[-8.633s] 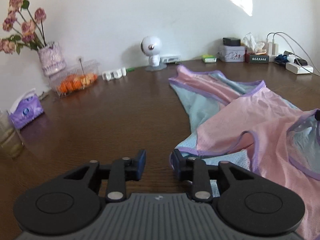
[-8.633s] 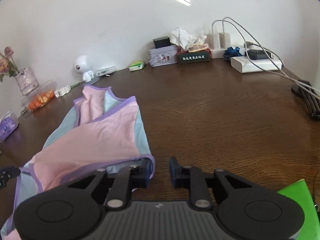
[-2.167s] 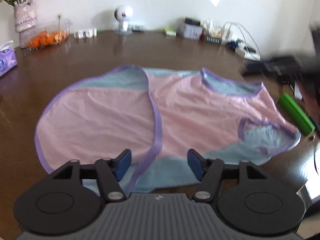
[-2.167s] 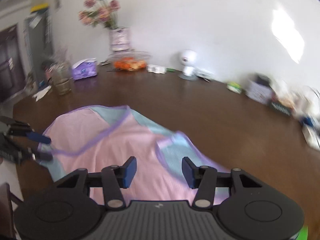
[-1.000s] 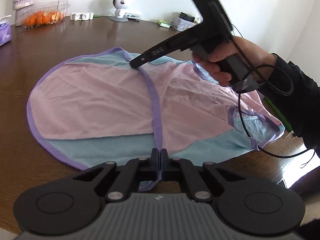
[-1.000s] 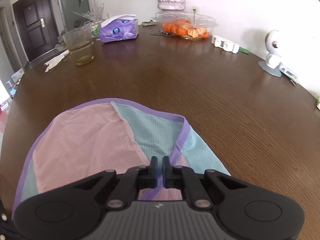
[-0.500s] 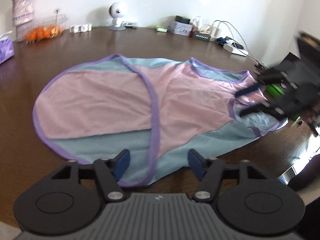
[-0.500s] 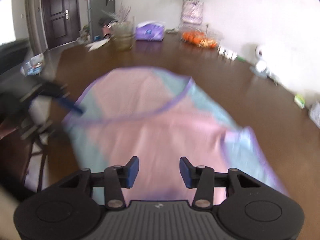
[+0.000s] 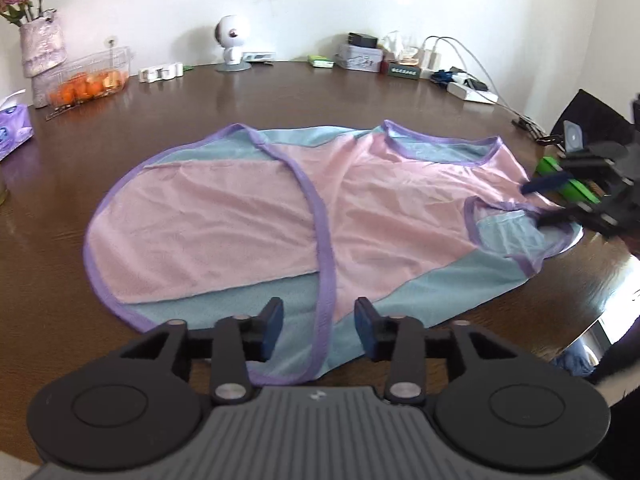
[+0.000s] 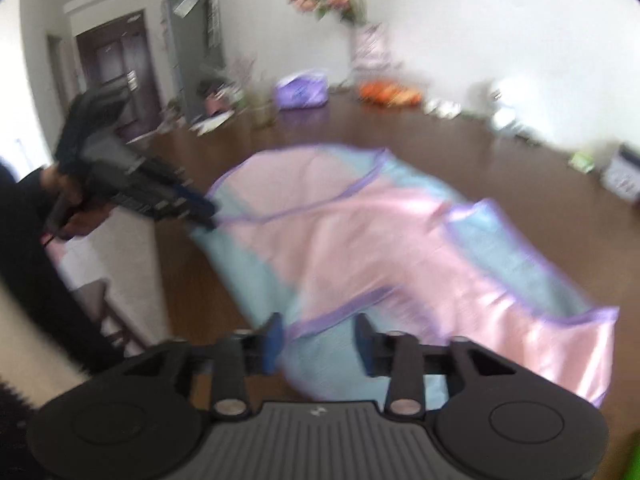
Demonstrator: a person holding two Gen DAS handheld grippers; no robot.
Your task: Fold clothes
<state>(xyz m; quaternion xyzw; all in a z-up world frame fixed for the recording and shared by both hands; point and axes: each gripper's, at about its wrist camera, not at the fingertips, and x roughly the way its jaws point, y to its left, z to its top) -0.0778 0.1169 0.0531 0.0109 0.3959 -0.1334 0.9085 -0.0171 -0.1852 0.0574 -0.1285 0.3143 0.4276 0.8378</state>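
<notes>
Nearest the left wrist camera, the left gripper (image 9: 319,326) has its jaws apart, having just drawn in a little, with nothing pinched. The purple-trimmed near edge of the garment (image 9: 256,220) lies under and between its blue pads (image 9: 273,322), flat on the brown table (image 9: 240,96).

Just beyond the jaws, the garment spreads wide: a thin pink and pale blue mesh top, already folded once, a purple binding strip (image 9: 316,220) running away from the jaws. It looks very light, limp and slightly slick, so it should drape and slide easily and would sag if lifted by one point. The bound edges look like the firmest places to pinch, ideally two points along one edge.

Far to the right of the left jaws, the right gripper (image 9: 552,200) hovers at the garment's armhole (image 9: 508,232). In its own blurred view its jaws (image 10: 319,340) stand apart, having just opened, and hold nothing; cloth lies below them.

Farthest off, beyond the garment near the wall, sit a fruit box (image 9: 90,80), a vase (image 9: 40,52) and chargers.
</notes>
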